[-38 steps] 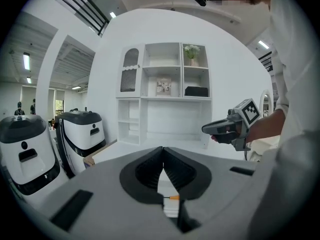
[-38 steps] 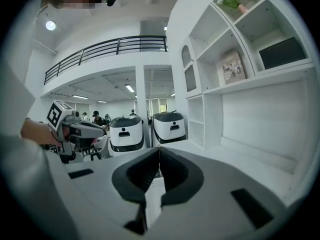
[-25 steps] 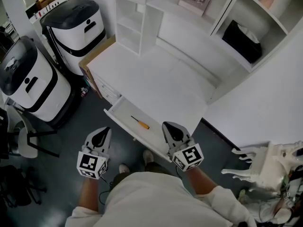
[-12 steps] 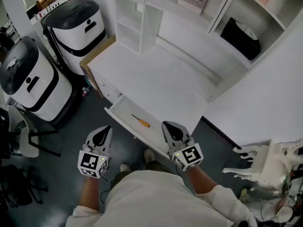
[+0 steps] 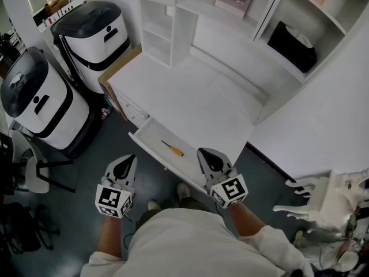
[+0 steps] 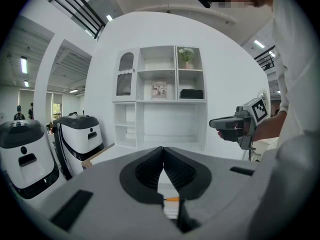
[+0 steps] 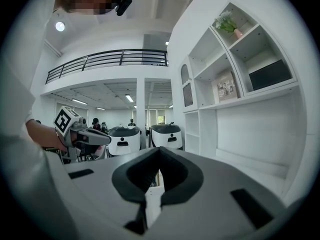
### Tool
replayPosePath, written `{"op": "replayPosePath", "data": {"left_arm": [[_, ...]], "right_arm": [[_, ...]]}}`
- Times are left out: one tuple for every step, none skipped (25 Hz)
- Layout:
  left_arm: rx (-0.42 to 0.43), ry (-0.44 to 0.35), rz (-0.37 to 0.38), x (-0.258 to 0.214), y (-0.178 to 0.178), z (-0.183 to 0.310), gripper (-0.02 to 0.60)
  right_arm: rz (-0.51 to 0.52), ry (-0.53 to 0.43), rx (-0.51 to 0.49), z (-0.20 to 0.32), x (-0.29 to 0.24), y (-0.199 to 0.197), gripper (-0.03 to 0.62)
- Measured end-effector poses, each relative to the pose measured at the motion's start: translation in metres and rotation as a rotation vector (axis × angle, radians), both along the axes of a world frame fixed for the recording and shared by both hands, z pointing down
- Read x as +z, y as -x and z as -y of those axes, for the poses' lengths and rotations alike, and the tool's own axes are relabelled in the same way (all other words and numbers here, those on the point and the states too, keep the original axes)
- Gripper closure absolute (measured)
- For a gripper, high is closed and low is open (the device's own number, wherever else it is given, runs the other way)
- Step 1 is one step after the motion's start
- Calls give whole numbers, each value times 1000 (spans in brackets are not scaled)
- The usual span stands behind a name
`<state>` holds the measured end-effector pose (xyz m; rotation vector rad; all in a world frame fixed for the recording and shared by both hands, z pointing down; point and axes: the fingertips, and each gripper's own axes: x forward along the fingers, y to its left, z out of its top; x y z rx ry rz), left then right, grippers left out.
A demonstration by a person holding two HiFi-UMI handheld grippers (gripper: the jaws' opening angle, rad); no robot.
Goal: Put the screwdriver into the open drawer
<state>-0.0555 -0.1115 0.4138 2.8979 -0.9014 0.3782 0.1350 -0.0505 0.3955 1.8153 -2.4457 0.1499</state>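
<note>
The screwdriver [image 5: 172, 149], with an orange handle and a dark shaft, lies inside the open white drawer [image 5: 145, 141] pulled out from the white desk [image 5: 190, 91]. My left gripper [image 5: 128, 160] hovers in front of the drawer's left end, jaws shut and empty. My right gripper [image 5: 206, 153] hovers at the drawer's right front corner, also shut and empty. In the left gripper view the closed jaws of the left gripper [image 6: 163, 151] point at the desk, the orange handle [image 6: 172, 198] peeks just below them, and the right gripper [image 6: 220, 123] shows at the right.
Two white-and-black rounded machines [image 5: 34, 97] [image 5: 95, 30] stand left of the desk. A white shelf unit [image 5: 190, 16] rises behind the desktop. A cardboard panel [image 5: 118, 65] leans at the desk's left side. A white ornate chair [image 5: 323, 201] is at the right.
</note>
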Motion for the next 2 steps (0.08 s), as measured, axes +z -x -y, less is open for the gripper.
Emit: {"op": "replayPosePath", "data": {"left_arm": [[1,-1,0,0,0,0,577],[2,-3,0,0,-1,0,577]], "right_arm": [[0,-1,0,0,0,0,591],[-1,-1,0,1,0,0,591]]}}
